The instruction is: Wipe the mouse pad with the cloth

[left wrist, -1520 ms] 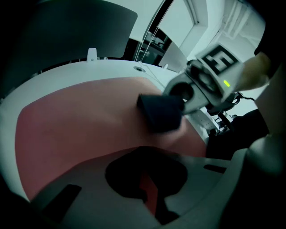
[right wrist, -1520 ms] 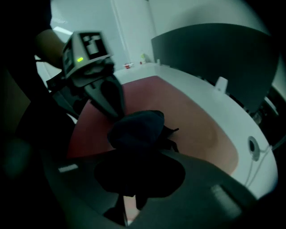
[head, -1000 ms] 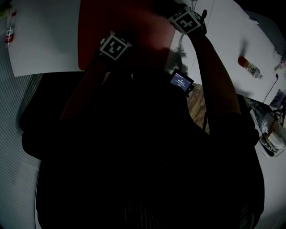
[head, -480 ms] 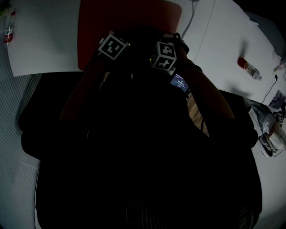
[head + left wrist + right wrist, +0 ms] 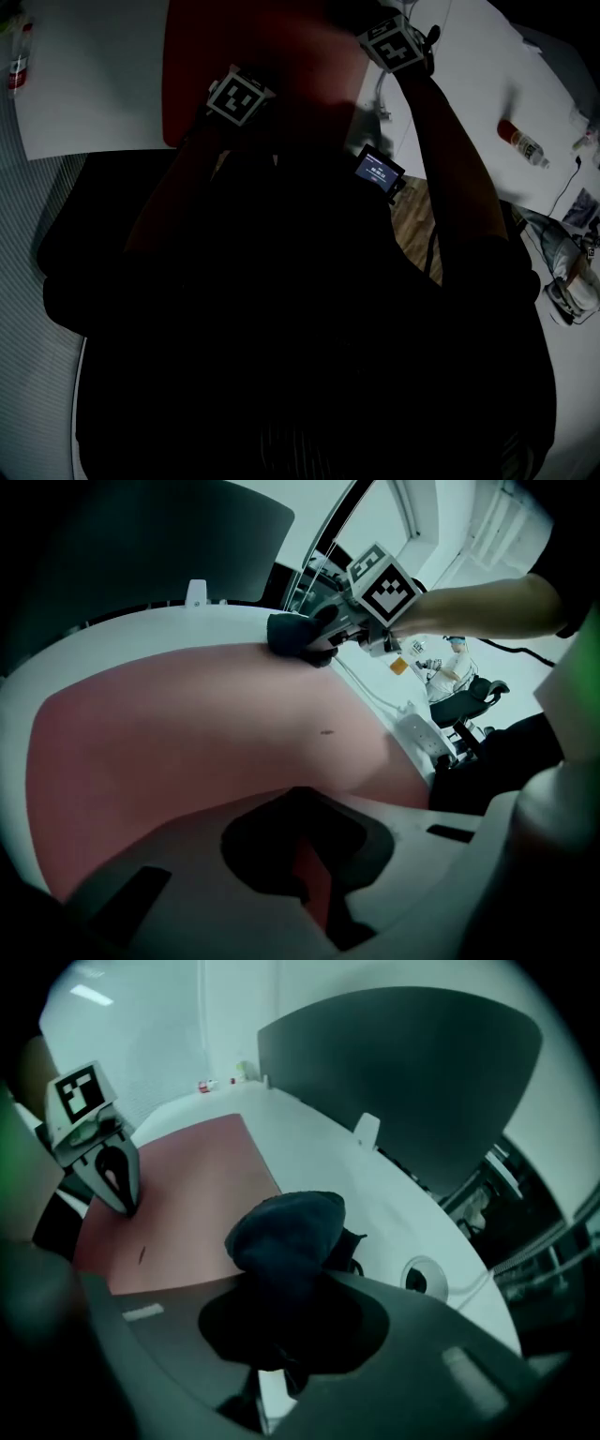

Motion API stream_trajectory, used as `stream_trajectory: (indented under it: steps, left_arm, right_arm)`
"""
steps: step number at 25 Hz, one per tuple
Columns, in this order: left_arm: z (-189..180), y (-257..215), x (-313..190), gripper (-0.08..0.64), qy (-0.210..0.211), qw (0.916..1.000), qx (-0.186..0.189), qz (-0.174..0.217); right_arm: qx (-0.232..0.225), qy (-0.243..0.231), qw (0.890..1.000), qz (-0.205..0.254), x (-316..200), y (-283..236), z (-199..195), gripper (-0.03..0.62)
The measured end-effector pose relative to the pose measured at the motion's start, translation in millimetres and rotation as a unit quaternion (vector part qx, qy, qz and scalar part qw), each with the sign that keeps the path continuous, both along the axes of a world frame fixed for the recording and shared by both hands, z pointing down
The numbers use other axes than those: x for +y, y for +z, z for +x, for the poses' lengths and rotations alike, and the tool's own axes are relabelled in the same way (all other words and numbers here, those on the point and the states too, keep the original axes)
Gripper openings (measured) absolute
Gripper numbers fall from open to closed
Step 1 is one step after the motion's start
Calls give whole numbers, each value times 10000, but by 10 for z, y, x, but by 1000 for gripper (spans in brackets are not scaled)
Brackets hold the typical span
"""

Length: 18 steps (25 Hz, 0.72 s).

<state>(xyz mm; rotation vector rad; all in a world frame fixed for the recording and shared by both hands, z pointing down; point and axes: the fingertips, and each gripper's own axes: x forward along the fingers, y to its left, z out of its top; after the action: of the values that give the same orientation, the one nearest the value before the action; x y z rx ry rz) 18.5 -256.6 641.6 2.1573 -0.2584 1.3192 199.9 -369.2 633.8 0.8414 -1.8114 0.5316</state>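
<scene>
Plainly the wiping is under way, not finished. In the left gripper view the red mouse pad point(image 5: 187, 733) fills the middle of a white table point(image 5: 112, 639). The left gripper point(image 5: 305, 883) has its jaws together with nothing between them, their tips low on the near part of the pad, by my reading pinning it down. At the pad's far edge the right gripper point(image 5: 319, 641) is clamped on a bunched dark blue cloth point(image 5: 291, 633). One small dark fleck point(image 5: 325, 731) shows on the bare pad between the two grippers, so I judge that stretch has yet to be gone over. Beyond stand a dark partition panel point(image 5: 169, 546), an office chair point(image 5: 473, 697) and bright ceiling strips.

In the right gripper view the cloth bulges out of the closed jaws and sits just beside the pad's right edge, more over the white top than over the red. Whether it touches the surface I cannot tell. The left gripper's tips rest on the pad near its other side. A round cable grommet point(image 5: 419, 1279) is set in the table, with a cable running from it.

The head view is mostly the person's dark clothing. Past it lie the pad and both marker cubes, the right one beyond the pad's right corner. A red-capped bottle point(image 5: 523, 142) lies on the table well to the right, and a small lit screen point(image 5: 380, 171) glows at the near edge. The pad looks flat and matte; how clean it is overall cannot be judged in this dim light.
</scene>
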Motion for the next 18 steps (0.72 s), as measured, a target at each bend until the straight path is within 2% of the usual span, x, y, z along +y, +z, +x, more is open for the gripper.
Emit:
stream_trajectory:
  steps: [3,7,12,15,17,18]
  left_arm:
    - [18,5,14,9,16,10000,18,26]
    - [15,17,17,9,196,9995,-53,235]
    - [12,0,19,9,225,9991,-86,355]
    - [19,-16,24,9,297,9979,-46,579]
    - [0,-13,5,9,251,9976,-61,645]
    - [-34,5,11,9,145,9984,-96,534]
  right_arm:
    - [-349,322,9987,-157,154,-20,-158,58]
    - [-717,-151,9964,-430,592,-41,-657,61]
    - [-1322,-423,9879,-686,1284,-57,-1401,63]
    - [-1447,-668,9837,-834,1600,-22,-1720,63]
    - [-1494,-417,9814,-1134,1674,2,-1726,64]
    - [-1602,-133,9774,-1376,1691,7,-1698,64]
